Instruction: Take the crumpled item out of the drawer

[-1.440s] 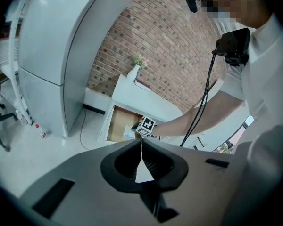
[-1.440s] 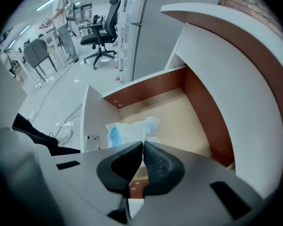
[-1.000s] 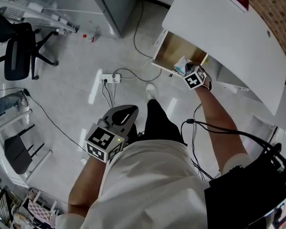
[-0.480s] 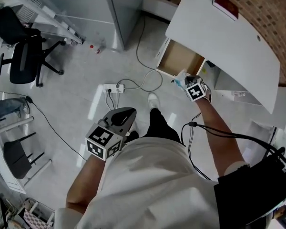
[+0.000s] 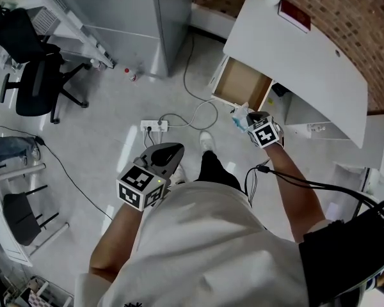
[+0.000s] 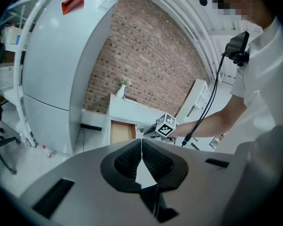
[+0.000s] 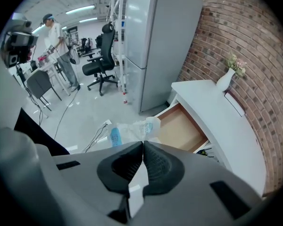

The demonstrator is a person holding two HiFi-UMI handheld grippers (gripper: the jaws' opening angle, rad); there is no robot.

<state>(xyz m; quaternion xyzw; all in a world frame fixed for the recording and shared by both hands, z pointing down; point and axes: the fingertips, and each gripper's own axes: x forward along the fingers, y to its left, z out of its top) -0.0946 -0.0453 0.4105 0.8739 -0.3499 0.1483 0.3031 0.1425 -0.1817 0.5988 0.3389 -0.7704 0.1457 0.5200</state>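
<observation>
Looking down in the head view, the right gripper reaches forward, clenched on the crumpled item. This is a whitish wrapper with blue print, bunched just ahead of the jaw tips, outside the open drawer and just short of its front. The drawer juts from under the white worktop, which hides its back part. The left gripper hangs low beside the person's body, well apart from the drawer, and its jaws are hard to read from here.

In the left gripper view, the left gripper is clenched shut with nothing between its jaws. Far ahead of it stands the drawer, partly cut off by the gripper's own body. The wrapper cannot be made out.

In the right gripper view, the right gripper pinches the crumpled item, which spreads ahead and to the left of the tips. The pinched edge is hidden behind the jaws. Ahead and to the right, the drawer gapes open.
</observation>
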